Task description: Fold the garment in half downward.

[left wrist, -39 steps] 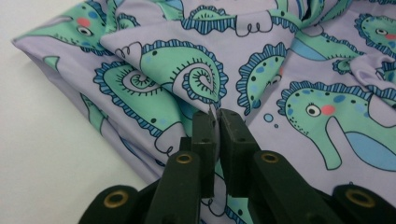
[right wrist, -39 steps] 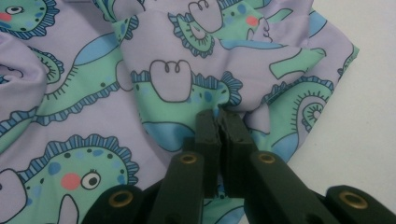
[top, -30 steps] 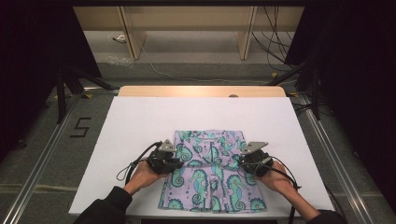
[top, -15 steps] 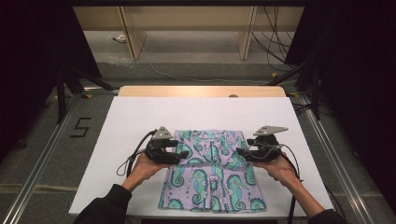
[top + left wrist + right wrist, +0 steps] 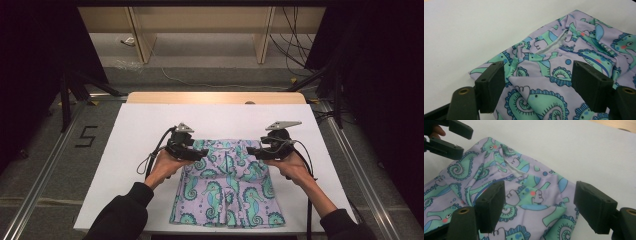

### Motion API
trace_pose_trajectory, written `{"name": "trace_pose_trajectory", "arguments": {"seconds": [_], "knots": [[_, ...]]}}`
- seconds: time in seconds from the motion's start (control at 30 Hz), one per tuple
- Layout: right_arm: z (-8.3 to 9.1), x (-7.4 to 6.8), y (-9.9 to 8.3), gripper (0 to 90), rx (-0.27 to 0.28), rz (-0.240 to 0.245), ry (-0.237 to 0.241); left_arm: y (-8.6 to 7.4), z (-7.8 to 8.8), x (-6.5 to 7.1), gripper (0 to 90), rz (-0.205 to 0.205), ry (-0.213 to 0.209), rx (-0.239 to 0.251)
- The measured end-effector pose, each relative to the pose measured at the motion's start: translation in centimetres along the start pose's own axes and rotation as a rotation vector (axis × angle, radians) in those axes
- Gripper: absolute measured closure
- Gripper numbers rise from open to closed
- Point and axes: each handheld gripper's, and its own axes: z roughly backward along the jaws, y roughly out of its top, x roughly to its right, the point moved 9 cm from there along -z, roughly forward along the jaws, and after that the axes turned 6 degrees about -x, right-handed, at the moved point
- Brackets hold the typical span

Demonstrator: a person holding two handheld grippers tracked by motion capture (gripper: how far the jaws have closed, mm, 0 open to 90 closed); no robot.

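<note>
A pair of lilac shorts [image 5: 227,190] printed with teal seahorses lies flat on the white table top [image 5: 140,130], its waistband rumpled at the far end. My left gripper [image 5: 201,153] hovers over the waistband's left corner and my right gripper [image 5: 253,151] over its right corner. Both have just been opening. In the left gripper view the jaws [image 5: 539,75] stand wide apart above the cloth [image 5: 554,50], not pressing it. The right gripper [image 5: 540,191] is likewise open over the fabric [image 5: 524,177], with the left gripper [image 5: 447,138] farther off.
The table's wooden far edge [image 5: 215,97] runs behind the white top. Cables trail from both grippers toward the person's forearms. Metal rails flank the table, and a floor mark "5" [image 5: 86,136] lies to the left. Bare white surface surrounds the shorts.
Both grippers went from shut on the shorts to open, let go of the cloth, and rose and moved toward the table's far side. The shorts stay lying flat.
</note>
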Motion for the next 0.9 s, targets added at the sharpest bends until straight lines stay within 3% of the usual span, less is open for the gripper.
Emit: {"name": "trace_pose_trajectory", "arguments": {"seconds": [0.23, 0.67, 0.9], "knots": [[-1.3, 0.4, 0.7, 25.8, -0.023, 0.004, -0.008, 0.7, -1.6, -1.0, 26.3, 0.036, 0.019, -0.027], [-2.9, 1.5, 1.8, 25.7, -0.038, -0.035, -0.009, 1.1, -3.8, -1.3, 23.8, 0.031, 0.044, -0.087], [-4.0, 2.0, 2.1, 31.9, -0.055, -0.038, -0.008, 1.5, -4.5, -1.2, 35.2, 0.019, 0.037, -0.09]]}}
